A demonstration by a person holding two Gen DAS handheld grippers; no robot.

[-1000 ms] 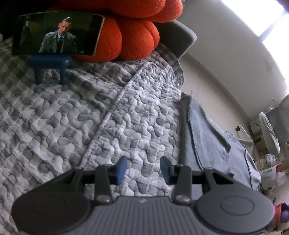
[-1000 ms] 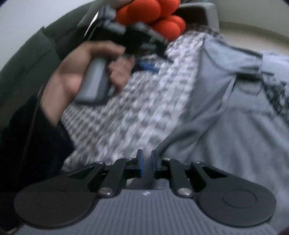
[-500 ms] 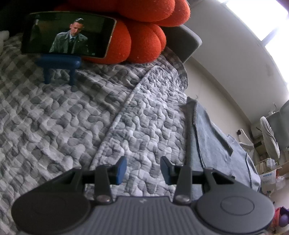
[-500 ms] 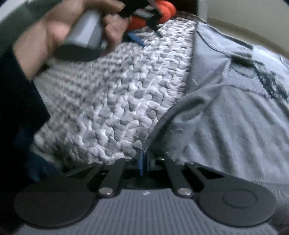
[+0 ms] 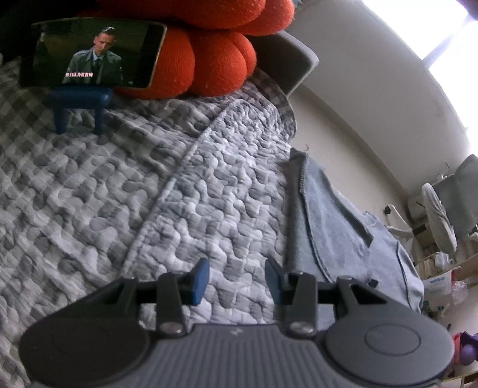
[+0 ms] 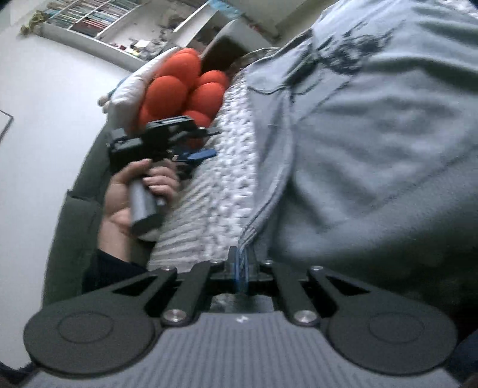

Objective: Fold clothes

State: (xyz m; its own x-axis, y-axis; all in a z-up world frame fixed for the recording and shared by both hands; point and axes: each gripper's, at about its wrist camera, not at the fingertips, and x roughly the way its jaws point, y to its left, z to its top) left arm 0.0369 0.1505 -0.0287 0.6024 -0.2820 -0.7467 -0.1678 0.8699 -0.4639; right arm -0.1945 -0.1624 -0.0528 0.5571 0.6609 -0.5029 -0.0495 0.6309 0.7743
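Note:
A grey T-shirt (image 6: 373,143) with a dark print lies on the quilted grey-and-white bedspread (image 5: 134,194). In the left wrist view its folded edge (image 5: 322,215) runs along the right side. My right gripper (image 6: 241,262) is shut on the T-shirt's edge and lifts it off the quilt. My left gripper (image 5: 236,277) is open and empty, hovering above the quilt just left of the T-shirt's edge. It also shows in the right wrist view (image 6: 197,149), held in a hand.
A phone (image 5: 92,56) playing a video stands on a blue stand (image 5: 79,98) at the back. An orange knotted cushion (image 5: 209,59) lies behind it. A chair and boxes (image 5: 439,215) stand beyond the bed. Shelves (image 6: 98,18) hang on the wall.
My right gripper has closed on the T-shirt's edge and raised and turned it. My left gripper has drifted slightly and stays open.

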